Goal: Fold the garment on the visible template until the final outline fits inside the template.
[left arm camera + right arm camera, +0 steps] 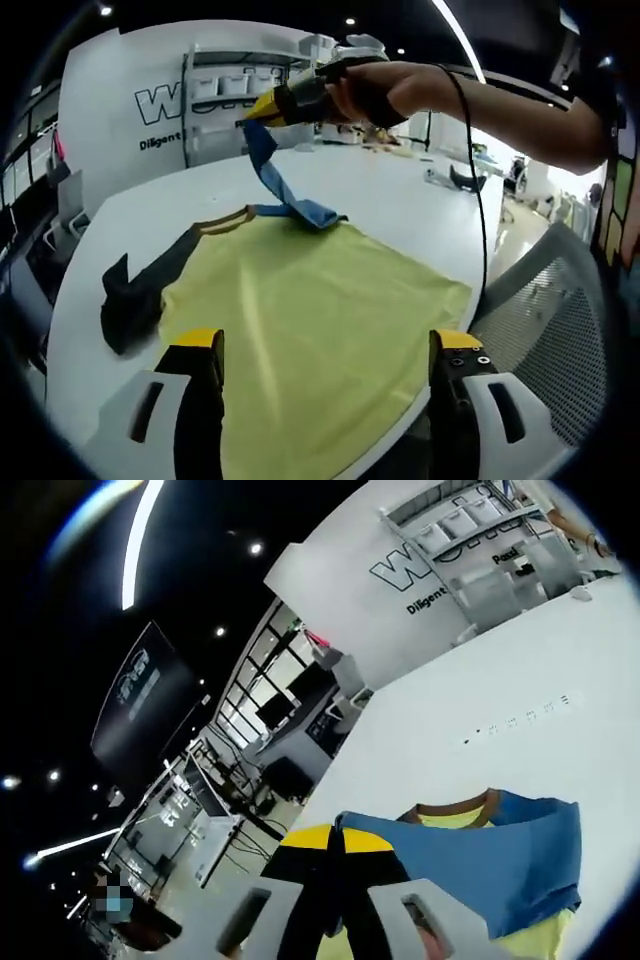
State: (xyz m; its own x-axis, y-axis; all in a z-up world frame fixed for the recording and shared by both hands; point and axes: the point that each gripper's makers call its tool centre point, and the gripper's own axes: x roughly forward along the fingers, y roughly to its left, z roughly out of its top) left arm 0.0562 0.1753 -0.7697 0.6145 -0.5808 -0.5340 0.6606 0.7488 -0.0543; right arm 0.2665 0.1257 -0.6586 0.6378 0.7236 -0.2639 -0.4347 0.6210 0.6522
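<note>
A yellow T-shirt (310, 300) lies flat on the white table (400, 200), with a black sleeve (135, 295) spread to the left and a brown collar (228, 220). Its blue sleeve (270, 170) is pulled up off the table by my right gripper (262, 112), held in a person's hand above the far edge of the shirt. In the right gripper view the right gripper (335, 855) is shut on the blue sleeve (500, 860), with the collar (450, 810) just beyond. My left gripper (325, 365) stands open over the shirt's near hem, nothing between its fingers.
A grey mesh chair (555, 300) stands at the table's right edge. Small objects (450, 180) lie on the far right of the table. White shelving (225, 100) and a lettered wall stand behind. A black cable (480, 190) hangs from the right gripper.
</note>
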